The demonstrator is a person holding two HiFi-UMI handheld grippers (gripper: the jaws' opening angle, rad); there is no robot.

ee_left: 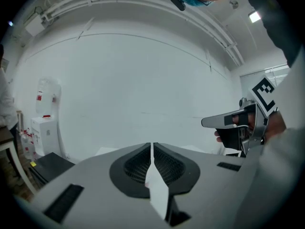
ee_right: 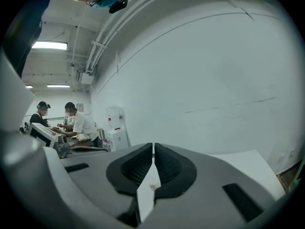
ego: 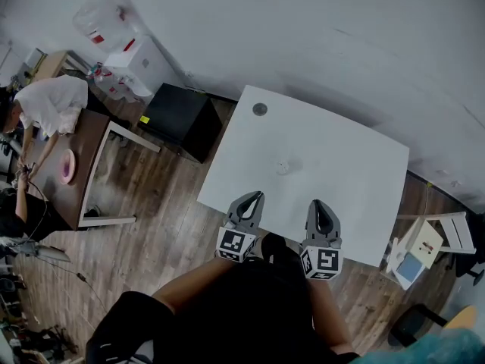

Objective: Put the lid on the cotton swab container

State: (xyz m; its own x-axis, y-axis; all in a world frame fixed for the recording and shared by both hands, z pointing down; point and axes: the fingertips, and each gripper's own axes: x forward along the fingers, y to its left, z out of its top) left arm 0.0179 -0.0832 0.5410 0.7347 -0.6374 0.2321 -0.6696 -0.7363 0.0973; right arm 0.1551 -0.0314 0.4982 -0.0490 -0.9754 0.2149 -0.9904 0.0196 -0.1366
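A small round whitish container (ego: 283, 165) stands near the middle of the white table (ego: 356, 165); it is too small to make out more. A dark grey disc (ego: 260, 109) lies by the table's far left corner. My left gripper (ego: 256, 196) and right gripper (ego: 317, 203) hover side by side over the table's near edge, short of the container, both pointing at it. In the left gripper view the left gripper (ee_left: 152, 144) has its pads pressed together with nothing between them. The right gripper (ee_right: 153, 144) is likewise shut and empty.
Left of the table stand a black cabinet (ego: 176, 116) and a water dispenser (ego: 136, 63). A wooden side table (ego: 79, 165) with people at it is further left. A white stool (ego: 428, 241) stands at the table's right end.
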